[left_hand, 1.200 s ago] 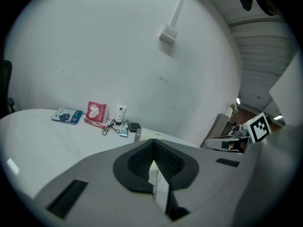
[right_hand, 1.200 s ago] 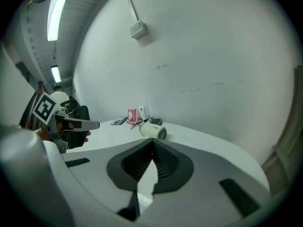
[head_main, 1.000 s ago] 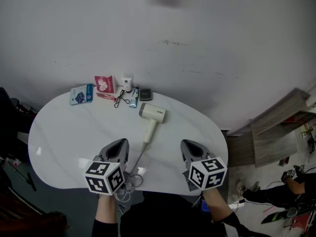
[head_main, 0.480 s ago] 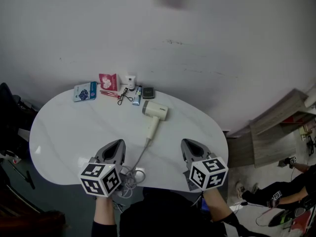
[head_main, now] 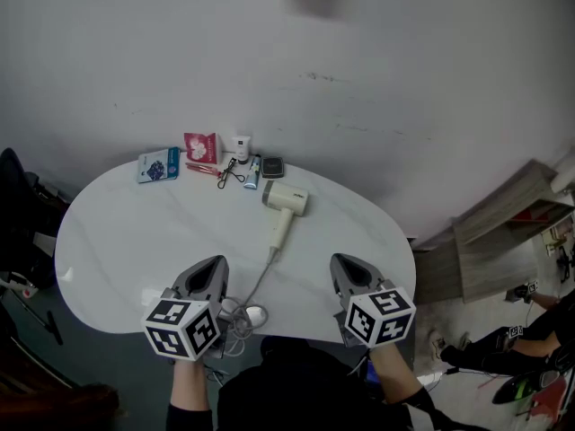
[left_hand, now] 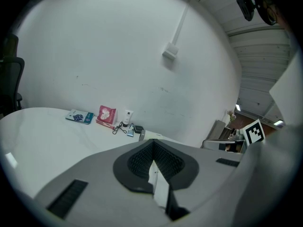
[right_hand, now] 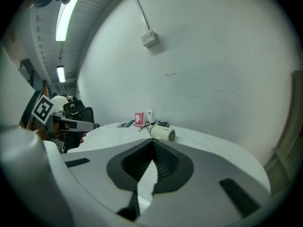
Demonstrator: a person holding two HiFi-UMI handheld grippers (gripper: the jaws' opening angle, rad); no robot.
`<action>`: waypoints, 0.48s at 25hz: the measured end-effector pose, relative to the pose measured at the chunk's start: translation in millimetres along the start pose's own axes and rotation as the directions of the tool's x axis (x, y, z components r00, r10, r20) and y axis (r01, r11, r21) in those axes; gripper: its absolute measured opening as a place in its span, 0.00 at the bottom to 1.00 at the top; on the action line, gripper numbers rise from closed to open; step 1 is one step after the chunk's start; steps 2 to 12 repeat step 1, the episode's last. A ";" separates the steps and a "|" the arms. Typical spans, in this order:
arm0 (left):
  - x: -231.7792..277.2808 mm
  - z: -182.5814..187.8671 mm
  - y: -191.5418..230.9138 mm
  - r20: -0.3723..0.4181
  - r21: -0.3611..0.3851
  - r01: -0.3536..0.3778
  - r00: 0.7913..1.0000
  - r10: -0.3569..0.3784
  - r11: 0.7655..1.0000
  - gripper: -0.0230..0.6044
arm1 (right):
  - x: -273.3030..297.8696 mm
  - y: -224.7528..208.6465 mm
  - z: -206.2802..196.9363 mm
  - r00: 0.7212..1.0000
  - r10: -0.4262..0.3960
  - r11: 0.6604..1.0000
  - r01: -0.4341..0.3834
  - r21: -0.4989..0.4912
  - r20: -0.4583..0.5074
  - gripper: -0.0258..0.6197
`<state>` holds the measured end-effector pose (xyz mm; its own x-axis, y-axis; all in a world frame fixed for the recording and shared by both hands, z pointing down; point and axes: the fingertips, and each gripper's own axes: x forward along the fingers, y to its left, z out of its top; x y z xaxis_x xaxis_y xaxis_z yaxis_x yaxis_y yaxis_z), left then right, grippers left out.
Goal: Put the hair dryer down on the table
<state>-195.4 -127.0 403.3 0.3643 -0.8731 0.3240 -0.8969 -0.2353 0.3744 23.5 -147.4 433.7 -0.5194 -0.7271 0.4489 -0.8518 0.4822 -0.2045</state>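
The cream hair dryer (head_main: 284, 199) lies on its side on the white table (head_main: 117, 241), right of middle, handle toward me. Its cord (head_main: 259, 284) runs to the front edge and ends in a coil with the plug (head_main: 254, 314). My left gripper (head_main: 216, 261) hovers over the front edge just left of the cord, shut and holding nothing. My right gripper (head_main: 340, 262) sits to the right of the cord, also shut and empty. The right gripper view shows the hair dryer (right_hand: 163, 133) ahead of the right gripper (right_hand: 152, 146). The left gripper (left_hand: 152, 145) points toward the table's back.
Small items line the table's back edge by the wall: a blue packet (head_main: 154, 164), a pink packet (head_main: 201, 147), a white tube (head_main: 239, 146), an eyelash curler (head_main: 230, 171) and a dark compact (head_main: 272, 167). A dark chair (head_main: 13, 205) stands left. A person (head_main: 530, 348) sits on the floor at right.
The head view has drifted slightly. The hair dryer lies in the same spot on the table, and both grippers stay shut near the front edge.
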 end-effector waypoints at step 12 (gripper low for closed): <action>-1.8 0.1 0.8 0.001 0.000 0.001 1.000 -0.001 1.000 0.05 | -0.5 1.6 -0.2 1.000 0.000 1.000 0.000 0.000 0.002 0.04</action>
